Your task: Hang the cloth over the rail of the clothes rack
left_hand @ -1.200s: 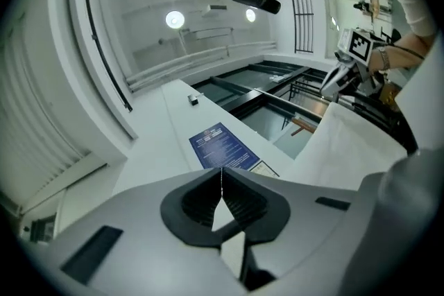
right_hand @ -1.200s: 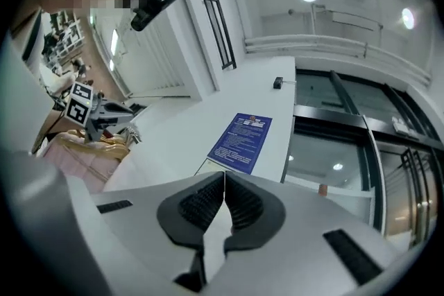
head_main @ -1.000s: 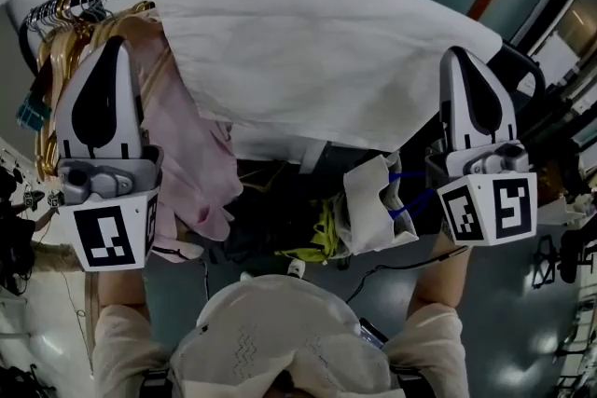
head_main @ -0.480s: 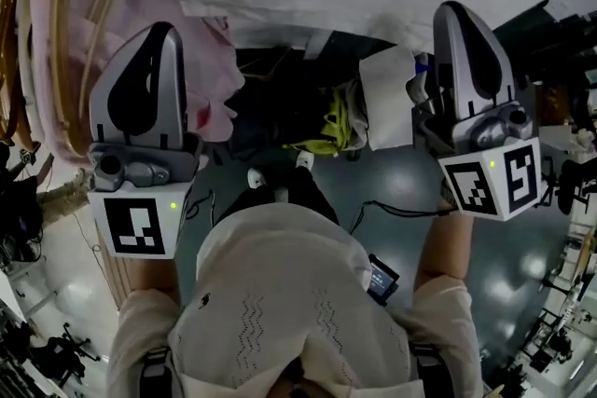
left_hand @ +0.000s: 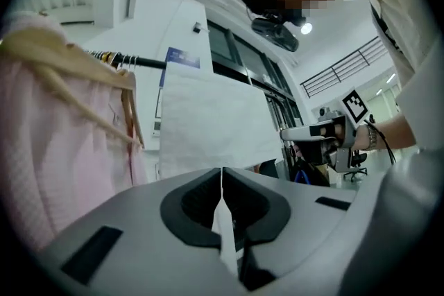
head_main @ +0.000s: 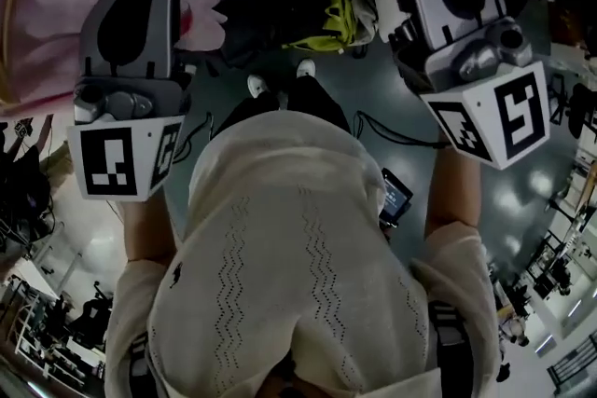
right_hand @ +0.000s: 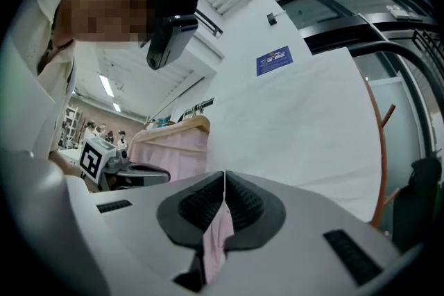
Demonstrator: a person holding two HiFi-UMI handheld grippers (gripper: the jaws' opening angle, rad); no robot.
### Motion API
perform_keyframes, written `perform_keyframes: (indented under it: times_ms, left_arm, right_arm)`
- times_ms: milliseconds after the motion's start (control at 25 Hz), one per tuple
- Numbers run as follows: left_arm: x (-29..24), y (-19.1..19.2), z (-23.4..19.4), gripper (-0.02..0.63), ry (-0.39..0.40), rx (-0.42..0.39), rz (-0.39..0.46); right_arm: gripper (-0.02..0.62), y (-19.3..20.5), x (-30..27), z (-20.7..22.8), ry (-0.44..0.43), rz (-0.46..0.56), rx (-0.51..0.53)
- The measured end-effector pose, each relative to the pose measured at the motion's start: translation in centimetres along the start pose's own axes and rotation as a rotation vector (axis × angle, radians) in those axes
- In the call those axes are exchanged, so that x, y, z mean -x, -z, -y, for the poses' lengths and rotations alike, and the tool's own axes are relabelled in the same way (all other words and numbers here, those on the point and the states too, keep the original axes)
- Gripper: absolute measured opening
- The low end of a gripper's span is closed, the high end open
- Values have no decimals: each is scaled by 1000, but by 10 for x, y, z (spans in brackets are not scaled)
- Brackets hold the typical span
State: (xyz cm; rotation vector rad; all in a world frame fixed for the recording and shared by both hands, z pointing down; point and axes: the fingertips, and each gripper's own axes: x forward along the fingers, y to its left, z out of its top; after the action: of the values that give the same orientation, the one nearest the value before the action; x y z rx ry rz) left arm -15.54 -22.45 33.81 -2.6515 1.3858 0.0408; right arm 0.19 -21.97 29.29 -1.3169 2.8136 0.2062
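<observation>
Both tools shut, empty: left tool [left_hand: 221, 180], right tool [right_hand: 224, 184] | change: both had dropped below rail [left_hand: 139, 62] | cloth [left_hand: 208, 121] draped over rail, beside pink garments [left_hand: 55, 149] | hanging judged done

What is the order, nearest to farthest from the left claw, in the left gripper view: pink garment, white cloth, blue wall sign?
1. Pink garment, close at the left.
2. White cloth, hanging straight ahead.
3. Blue wall sign, high up, behind the cloth.
</observation>
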Motion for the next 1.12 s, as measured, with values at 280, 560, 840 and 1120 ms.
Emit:
perform_keyframes:
  times_ms: [280, 560, 840, 1120]
  left_arm:
    - [3, 38, 10, 15, -76, 74, -84]
    - [-19, 59, 53, 15, -64, 53, -175]
    - [-40, 90, 124, 15, 38, 67, -209]
    - [-31, 83, 151, 15, 36, 151, -187]
  right_arm:
    - [20, 44, 16, -21, -76, -53, -22]
    - [20, 73, 30, 3, -27, -88, -31]
    - [20, 110, 51, 14, -24, -116, -110]
    - [20, 121, 70, -15, -97, -164, -162]
